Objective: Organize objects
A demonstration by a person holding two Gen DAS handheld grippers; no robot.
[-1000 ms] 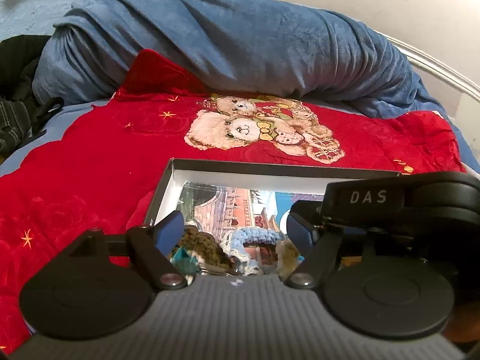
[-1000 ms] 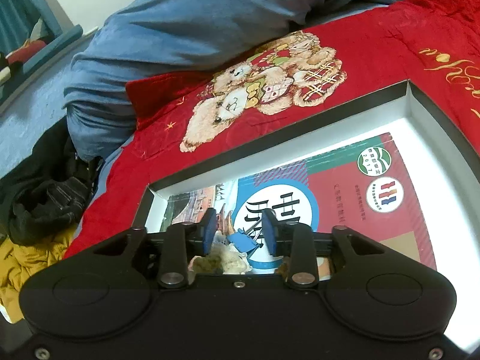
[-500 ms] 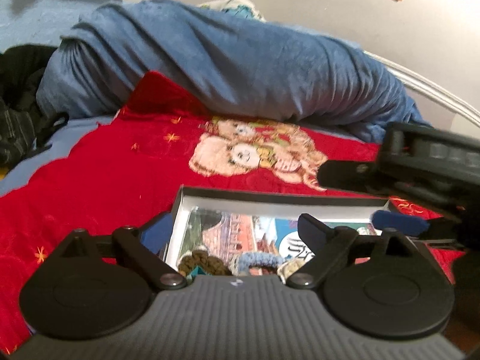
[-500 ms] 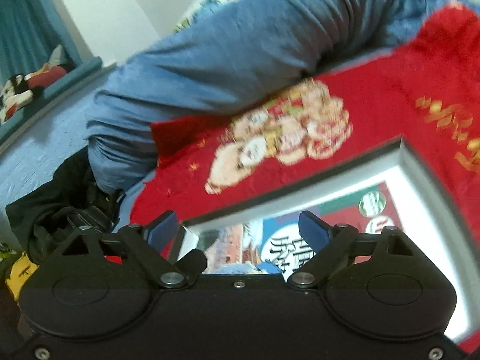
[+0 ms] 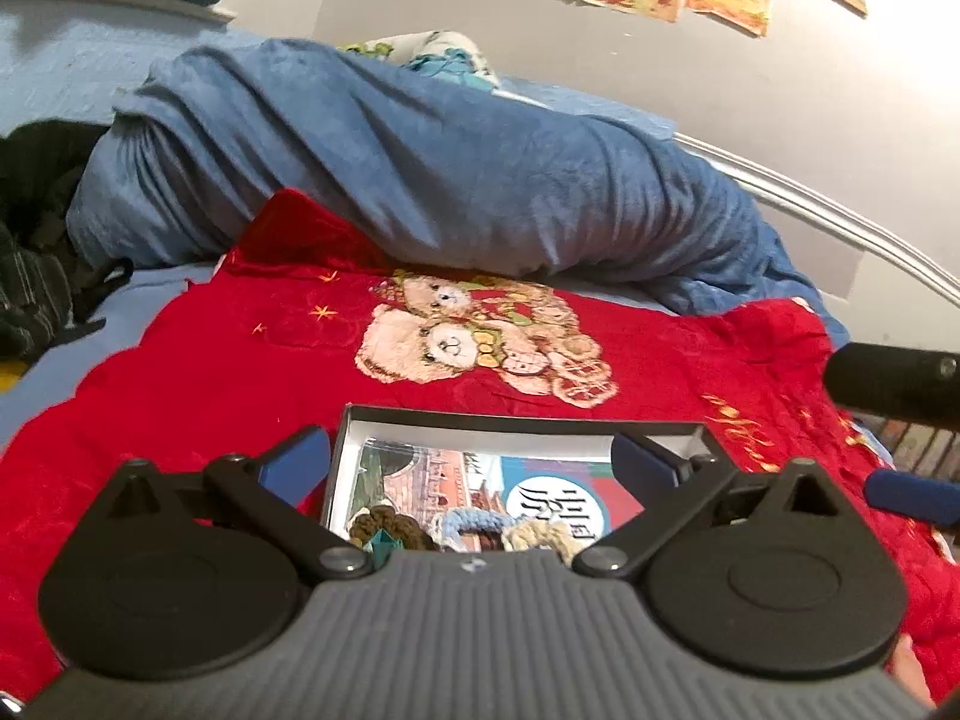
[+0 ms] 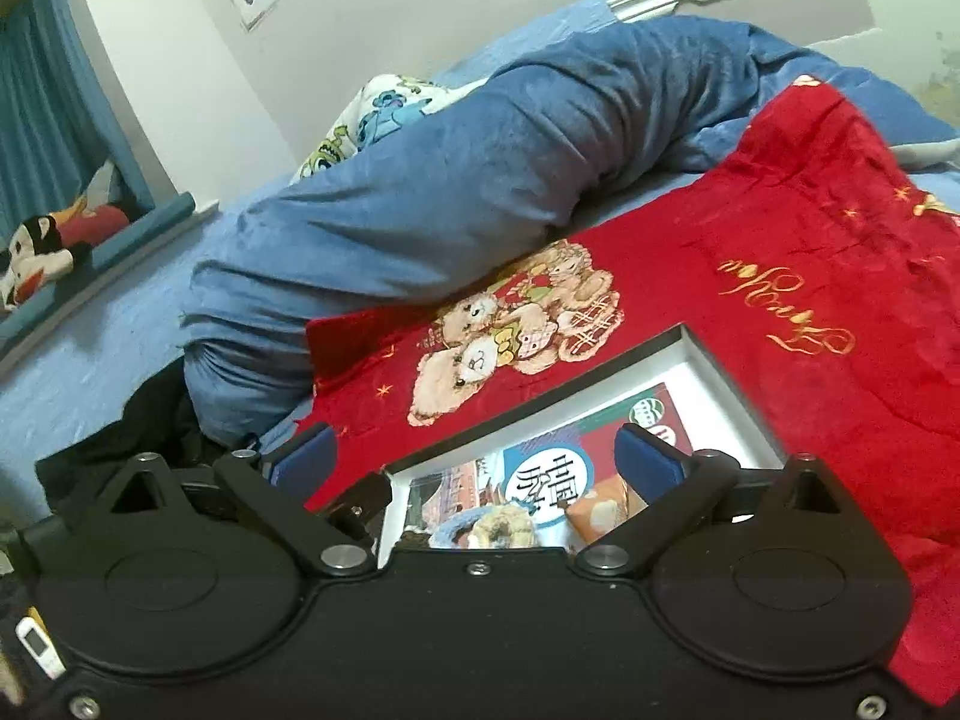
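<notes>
An open box (image 5: 516, 417) with a black rim and white inside lies on the red teddy-bear blanket (image 5: 210, 372). It holds a printed booklet (image 6: 549, 474), a brown crocheted ring (image 5: 384, 525), a light blue ring (image 5: 474, 525), a cream ring (image 6: 504, 525) and an orange packet (image 6: 600, 510). My left gripper (image 5: 471, 462) hovers above the box's near end, its jaws opening wide with nothing between them. My right gripper (image 6: 474, 456) hangs above the same end, jaws also opening and empty. One of its pads (image 5: 906, 495) shows at the right edge of the left wrist view.
A rolled blue duvet (image 5: 420, 168) lies across the bed behind the blanket. Dark clothes (image 5: 30, 276) are heaped at the left. A white bed rail (image 5: 840, 216) runs along the wall on the right. A plush toy (image 6: 36, 252) sits on the window ledge.
Both grippers have lifted and pulled back from the box. The right jaws went from nearly closed over the items to wide apart, and the left jaws widened too.
</notes>
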